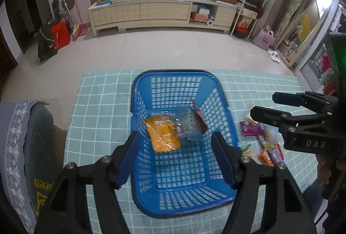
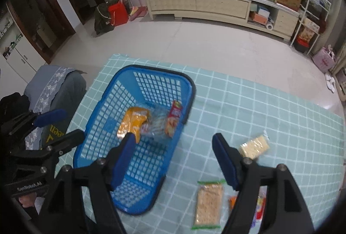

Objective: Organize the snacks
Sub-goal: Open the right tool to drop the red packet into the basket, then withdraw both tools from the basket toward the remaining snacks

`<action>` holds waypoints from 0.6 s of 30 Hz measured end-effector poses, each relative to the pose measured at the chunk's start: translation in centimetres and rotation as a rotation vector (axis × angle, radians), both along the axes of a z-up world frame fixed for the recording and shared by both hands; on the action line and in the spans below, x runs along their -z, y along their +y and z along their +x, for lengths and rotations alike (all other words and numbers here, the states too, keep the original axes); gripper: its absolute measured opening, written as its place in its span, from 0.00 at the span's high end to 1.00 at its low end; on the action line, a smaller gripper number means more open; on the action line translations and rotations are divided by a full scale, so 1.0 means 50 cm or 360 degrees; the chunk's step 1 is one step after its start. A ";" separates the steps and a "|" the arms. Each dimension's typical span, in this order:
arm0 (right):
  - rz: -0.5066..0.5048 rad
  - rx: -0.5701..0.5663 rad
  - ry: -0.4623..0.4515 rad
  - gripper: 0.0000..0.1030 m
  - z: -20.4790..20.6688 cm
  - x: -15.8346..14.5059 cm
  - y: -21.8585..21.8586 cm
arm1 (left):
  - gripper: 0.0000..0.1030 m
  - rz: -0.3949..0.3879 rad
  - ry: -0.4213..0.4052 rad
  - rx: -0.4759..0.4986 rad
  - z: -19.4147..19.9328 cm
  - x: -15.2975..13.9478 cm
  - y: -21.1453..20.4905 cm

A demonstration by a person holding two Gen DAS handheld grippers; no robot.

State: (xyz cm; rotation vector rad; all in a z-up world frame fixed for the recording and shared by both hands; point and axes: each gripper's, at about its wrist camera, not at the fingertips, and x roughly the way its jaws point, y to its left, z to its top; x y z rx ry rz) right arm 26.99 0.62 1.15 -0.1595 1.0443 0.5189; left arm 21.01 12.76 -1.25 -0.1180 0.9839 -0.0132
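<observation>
- One checked tablecloth (image 2: 259, 104), lower frame.
- One blue basket (image 1: 173, 208), centre, holding three packets: orange packet (image 1: 163, 135), clear packet (image 1: 188, 125), red packet (image 1: 197, 114).
- Two cracker packets (image 2: 208, 204) lower right of the right wrist view.
- Left gripper (image 1: 176, 160) and right gripper (image 2: 173, 160): angled downward, jaws spread, empty.

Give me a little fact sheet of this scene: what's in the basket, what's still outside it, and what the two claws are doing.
container: blue plastic lattice basket on teal checked cloth
inside basket: orange wrapped packet, clear crinkly packet, red snack packet
still on cloth: green-edged cracker pack, pale wafer pack, several small wrappers to the basket's right
left gripper: open, empty, above the basket
right gripper: open, empty
</observation>
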 end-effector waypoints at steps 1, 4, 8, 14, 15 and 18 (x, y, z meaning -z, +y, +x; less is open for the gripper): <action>0.0007 0.0006 -0.0004 0.25 -0.008 -0.005 -0.009 | 0.34 -0.0006 -0.0015 0.0010 -0.011 -0.006 -0.010; 0.0023 0.0031 -0.0007 0.25 -0.033 -0.017 -0.044 | 0.30 -0.0004 -0.0044 0.0044 -0.033 -0.017 -0.034; 0.0038 0.0062 -0.0020 0.25 -0.063 -0.030 -0.092 | 0.28 0.0026 -0.0062 0.0100 -0.061 -0.023 -0.086; 0.0000 0.0104 -0.0044 0.25 -0.104 -0.020 -0.163 | 0.25 -0.0009 -0.0062 0.0190 -0.090 -0.013 -0.164; -0.0005 0.0108 -0.0042 0.25 -0.110 -0.015 -0.176 | 0.25 -0.0009 -0.0054 0.0205 -0.092 -0.007 -0.178; -0.0014 0.0134 -0.0036 0.25 -0.124 0.004 -0.221 | 0.25 -0.0004 -0.0037 0.0246 -0.100 0.014 -0.226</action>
